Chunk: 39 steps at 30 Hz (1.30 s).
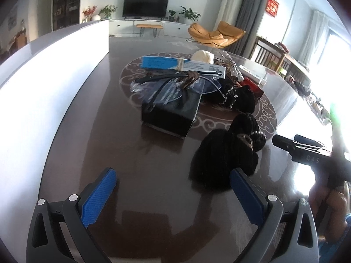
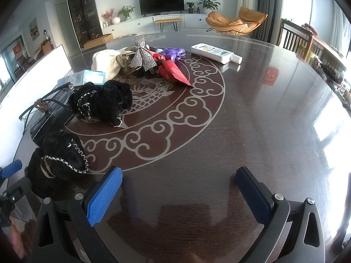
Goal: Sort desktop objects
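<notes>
Dark polished table (image 2: 252, 114) with a pale scrollwork medallion (image 2: 175, 118) inlaid at its middle; everything below placed against that medallion.

Left gripper (image 1: 173, 194): fingers wide apart, blue pads (image 1: 98, 197) empty, hovering over bare wood on the near side of the medallion. Right gripper (image 2: 178, 192): also spread wide, gripping nothing, low over bare wood just off the medallion's near rim.

On the near-left rim of the medallion, seen from the right wrist: 1 black fuzzy hair accessory (image 2: 59, 155) with silver-stitched edging and a brown elastic, lying just beside the left gripper's right finger (image 1: 245, 195) in the left wrist view (image 1: 223, 155); whether touching, cannot tell.

Inside the medallion's left half: 1 more black fuzzy accessory (image 2: 103, 103) with chain trim. Left of it, at the medallion's left edge: black box (image 2: 47, 118) with a pair of glasses (image 2: 39, 107) and a brown hair tie (image 2: 41, 105) on top. Beyond that, a light blue carton (image 2: 87, 77).

At the medallion's far side: cream cloth (image 2: 105, 62), silver rhinestone bow (image 2: 141, 53), red pouch (image 2: 173, 71), purple plastic item (image 2: 173, 53), all bunched close together.

Beyond the medallion's far-right rim: white bottle (image 2: 214, 53) lying on its side, well apart from the pile.

Left of the medallion, off the table's edge: large white panel (image 1: 43, 83).
</notes>
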Motion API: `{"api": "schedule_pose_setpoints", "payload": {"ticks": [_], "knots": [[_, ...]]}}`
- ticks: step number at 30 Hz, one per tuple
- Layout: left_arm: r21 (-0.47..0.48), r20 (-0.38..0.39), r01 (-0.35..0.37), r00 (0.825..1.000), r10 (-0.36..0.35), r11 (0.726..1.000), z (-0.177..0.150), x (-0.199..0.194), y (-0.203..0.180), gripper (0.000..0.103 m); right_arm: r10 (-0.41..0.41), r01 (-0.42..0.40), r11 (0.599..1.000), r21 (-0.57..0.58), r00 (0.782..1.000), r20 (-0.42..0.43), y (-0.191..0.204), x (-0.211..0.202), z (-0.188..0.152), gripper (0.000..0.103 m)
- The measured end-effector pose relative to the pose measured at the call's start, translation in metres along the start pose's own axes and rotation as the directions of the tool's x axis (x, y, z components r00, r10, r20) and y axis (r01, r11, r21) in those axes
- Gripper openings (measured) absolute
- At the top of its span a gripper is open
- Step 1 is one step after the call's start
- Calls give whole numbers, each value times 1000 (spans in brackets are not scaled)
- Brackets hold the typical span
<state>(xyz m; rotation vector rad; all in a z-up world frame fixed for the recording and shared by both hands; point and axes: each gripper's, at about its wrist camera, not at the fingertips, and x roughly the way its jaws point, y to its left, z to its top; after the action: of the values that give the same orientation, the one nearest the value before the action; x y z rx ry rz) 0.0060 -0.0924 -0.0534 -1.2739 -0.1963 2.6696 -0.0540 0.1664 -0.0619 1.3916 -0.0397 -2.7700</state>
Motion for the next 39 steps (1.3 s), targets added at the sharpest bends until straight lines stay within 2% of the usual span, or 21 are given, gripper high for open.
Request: {"api": "schedule_pose_setpoints", "payload": {"ticks": [8, 13, 16, 17, 20, 23, 27, 29, 34, 37, 39], "knots": [[-25, -11, 7, 1000, -7, 1000, -22, -17, 8, 103, -12, 12, 1000, -10, 1000, -4, 0, 0, -1, 103], [-51, -2, 44, 999, -45, 998, -27, -33, 7, 103, -27, 27, 999, -22, 1000, -10, 2, 1, -1, 103], [-29, 12, 52, 999, -52, 998, -28, -45, 2, 103, -9, 9, 1000, 19, 1000, 3, 2, -6, -1, 103], [-18, 19, 48, 999, -48, 999, -28, -49, 0, 103, 15, -15, 999, 47, 1000, 12, 3, -11, -1, 103], [19, 40, 27, 999, -28, 999, -31, -61, -5, 103, 164, -168, 979, 118, 986, 41, 28, -31, 4, 103], [39, 42, 12, 999, -14, 999, -31, -67, -8, 103, 217, -216, 976, 41, 976, -18, 75, -28, 16, 103], [58, 47, -15, 999, 12, 998, -33, -74, -10, 103, 162, -173, 978, -118, 982, -93, 125, -8, 17, 103], [62, 45, -25, 999, 22, 998, -36, -76, -9, 103, 132, -152, 973, -175, 984, -117, 132, -1, 10, 103], [59, 27, -16, 1000, 14, 998, -42, -73, -6, 103, 129, -150, 960, -238, 986, -102, 95, -8, -9, 103], [66, 12, -13, 1000, 12, 998, -43, -67, -10, 103, 66, -81, 960, -268, 996, -67, 58, -18, -15, 103], [72, 8, -12, 1000, 11, 997, -44, -65, -13, 103, 68, -71, 965, -253, 997, -22, 35, -36, -18, 103]]}}
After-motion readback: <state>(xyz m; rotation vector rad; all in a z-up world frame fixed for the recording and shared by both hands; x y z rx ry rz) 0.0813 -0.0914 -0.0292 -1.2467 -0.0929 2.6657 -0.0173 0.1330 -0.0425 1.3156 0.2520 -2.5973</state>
